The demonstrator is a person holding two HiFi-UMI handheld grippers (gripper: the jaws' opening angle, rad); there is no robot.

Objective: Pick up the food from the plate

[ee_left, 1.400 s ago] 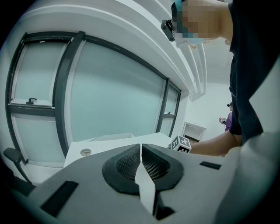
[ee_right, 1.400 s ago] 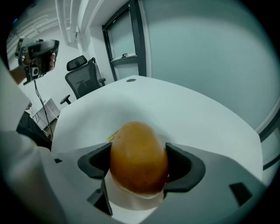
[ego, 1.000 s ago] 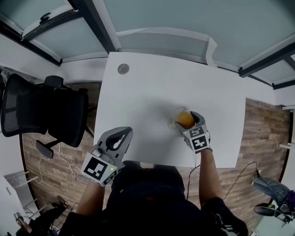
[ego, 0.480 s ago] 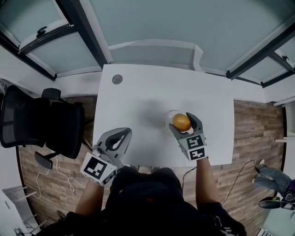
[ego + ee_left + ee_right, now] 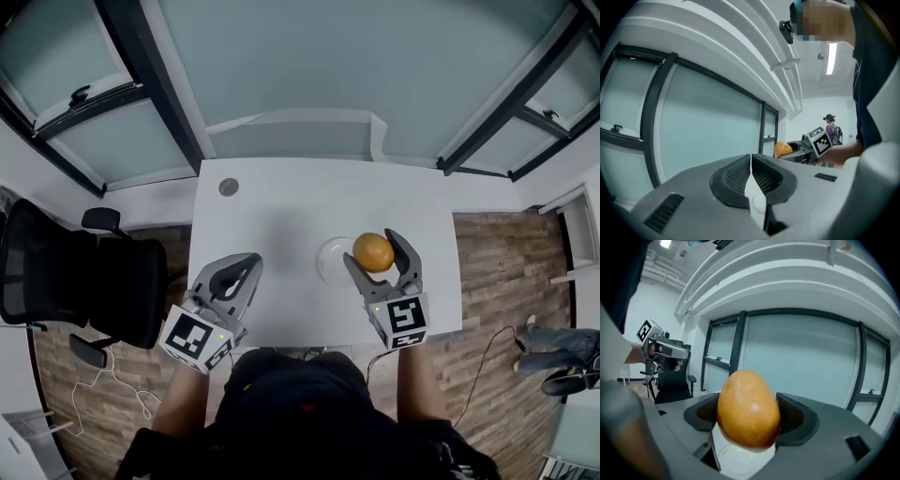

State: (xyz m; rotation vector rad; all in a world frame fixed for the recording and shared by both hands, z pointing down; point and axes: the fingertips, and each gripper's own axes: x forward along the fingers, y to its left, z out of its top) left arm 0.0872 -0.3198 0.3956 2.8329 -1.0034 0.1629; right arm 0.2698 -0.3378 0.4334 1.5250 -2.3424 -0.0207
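An orange-yellow fruit, the food, sits clamped between the jaws of my right gripper, lifted above the white table. The small white plate lies on the table just left of and below the fruit, and it shows under the fruit in the right gripper view as the plate. My left gripper hovers at the table's front left, jaws pressed together and holding nothing. The left gripper view shows the fruit far off in the other gripper.
A black office chair stands left of the table. A small round grey cap is set in the table's far left corner. Glass partitions with dark frames rise behind the table. A cable trails on the wooden floor at right.
My right gripper has risen from the plate with the fruit held in it, and the plate now lies uncovered. The head camera has tilted upward. My left gripper has stayed near the front left edge.
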